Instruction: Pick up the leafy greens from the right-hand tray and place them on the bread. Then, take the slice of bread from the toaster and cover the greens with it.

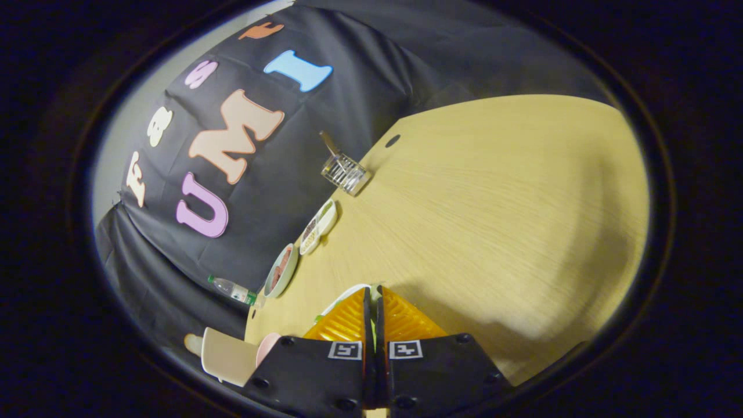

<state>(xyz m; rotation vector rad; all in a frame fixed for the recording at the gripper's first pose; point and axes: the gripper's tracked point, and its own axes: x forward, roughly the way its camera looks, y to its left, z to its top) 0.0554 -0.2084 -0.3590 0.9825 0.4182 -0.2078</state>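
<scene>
i count one toaster far, bread slice upright inside | three dishes left, food | gripper fingers pressed together, pinching nothing i can see

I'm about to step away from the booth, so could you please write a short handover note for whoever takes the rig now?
Tongs: fingers almost together, a thin greenish sliver between them; I cannot tell whether it is the greens.
Toaster: far across the table by the wall, bread slice still standing in it.
Small dishes sit along the table edge between the toaster and the tongs; a white rim shows just beyond the fingers.
Done: cannot confirm that the greens are placed.
Left: check the greens, then fetch the toaster slice and cover them.
</scene>
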